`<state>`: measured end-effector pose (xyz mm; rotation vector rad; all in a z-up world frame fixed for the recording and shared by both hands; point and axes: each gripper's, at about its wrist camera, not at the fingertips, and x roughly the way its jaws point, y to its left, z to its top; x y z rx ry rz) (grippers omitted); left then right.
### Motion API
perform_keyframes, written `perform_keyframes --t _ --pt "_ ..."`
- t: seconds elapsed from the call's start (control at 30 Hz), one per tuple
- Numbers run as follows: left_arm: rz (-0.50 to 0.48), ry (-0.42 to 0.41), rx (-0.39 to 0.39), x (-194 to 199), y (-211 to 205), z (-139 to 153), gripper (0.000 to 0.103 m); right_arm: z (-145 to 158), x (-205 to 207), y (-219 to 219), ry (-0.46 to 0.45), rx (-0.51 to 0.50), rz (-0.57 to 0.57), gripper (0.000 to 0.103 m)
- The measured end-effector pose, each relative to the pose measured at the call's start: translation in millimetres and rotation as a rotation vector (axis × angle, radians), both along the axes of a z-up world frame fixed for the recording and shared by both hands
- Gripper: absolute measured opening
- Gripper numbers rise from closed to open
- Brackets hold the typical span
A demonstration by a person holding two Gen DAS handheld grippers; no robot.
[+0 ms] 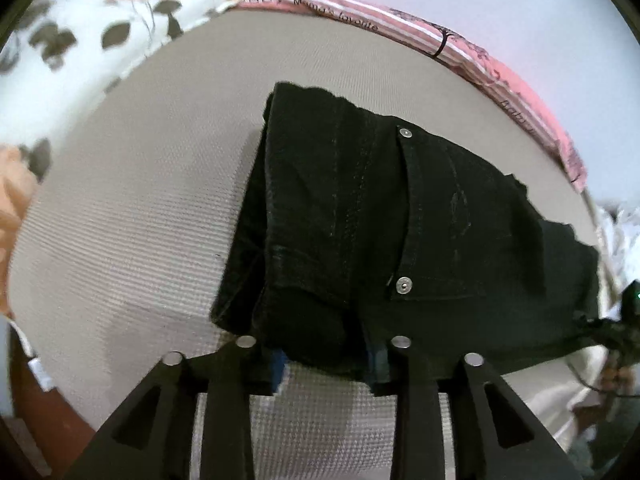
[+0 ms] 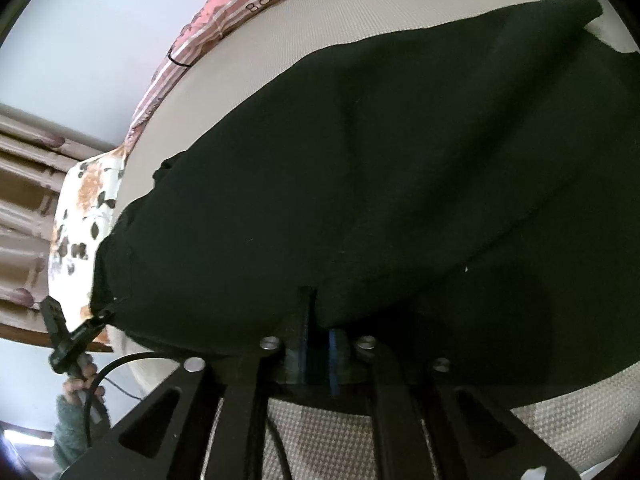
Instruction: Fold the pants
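Note:
Black jeans (image 1: 380,232) lie folded in layers on a beige textured mat (image 1: 132,208); a back pocket with two metal rivets faces up. My left gripper (image 1: 326,364) sits at the near edge of the pants with its jaws wide apart, the fabric edge lying between the fingertips. In the right wrist view the same black pants (image 2: 380,184) fill most of the frame. My right gripper (image 2: 318,344) is closed to a narrow gap with the near fabric edge pinched between its blue pads. The other gripper (image 2: 66,340) shows at the far left corner of the cloth.
A pink striped cushion edge with printed lettering (image 1: 460,44) borders the mat at the back. A white floral sheet (image 1: 60,40) lies beyond the mat on the left. A curtain (image 2: 24,208) hangs at the left of the right wrist view. A cable (image 2: 120,364) trails near the hand.

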<state>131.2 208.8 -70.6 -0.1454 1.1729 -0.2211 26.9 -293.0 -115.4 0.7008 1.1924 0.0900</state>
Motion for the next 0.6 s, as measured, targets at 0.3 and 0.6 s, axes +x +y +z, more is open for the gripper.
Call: perform_keyframes --t 0.3,0.6 --pt "0.011 -0.118 0.153 -27.5 -3.0 33.8 0.059 28.5 -37.2 -46.3 -0.054 0.002 -0.073 0.039" --pt "-0.249 -0.359 0.275 -59.8 -106.4 68.6 0.059 27.1 -53.0 -138.2 -0.094 0.03 -0.306 0.039"
